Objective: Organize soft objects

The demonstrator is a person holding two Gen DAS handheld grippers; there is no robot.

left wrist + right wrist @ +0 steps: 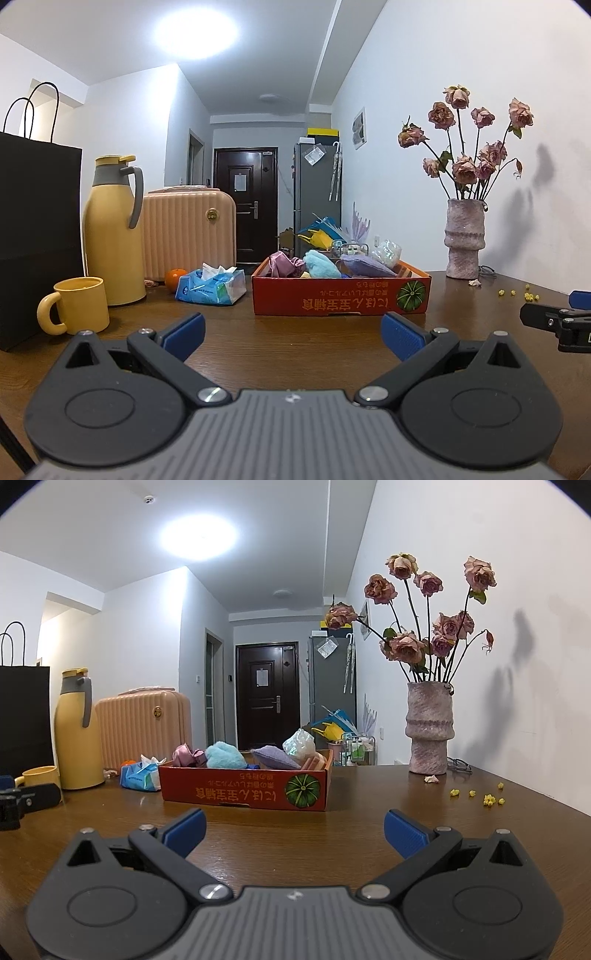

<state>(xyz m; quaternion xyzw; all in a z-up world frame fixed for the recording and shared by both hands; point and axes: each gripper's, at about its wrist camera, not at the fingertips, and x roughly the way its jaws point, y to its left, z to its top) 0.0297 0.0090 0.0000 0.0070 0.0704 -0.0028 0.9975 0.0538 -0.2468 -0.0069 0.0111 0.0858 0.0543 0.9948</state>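
Both hand-held grippers sit low and level over the brown surface, side by side. The left hand-held gripper is released, blue pads wide apart, grasping nothing. The right hand-held gripper is likewise released. The red box of soft objects stands mid-frame, beyond both.

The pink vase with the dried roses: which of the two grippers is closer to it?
Right. The right gripper faces the table with the vase ahead to its right. The left gripper sits farther left, the red box straight ahead.
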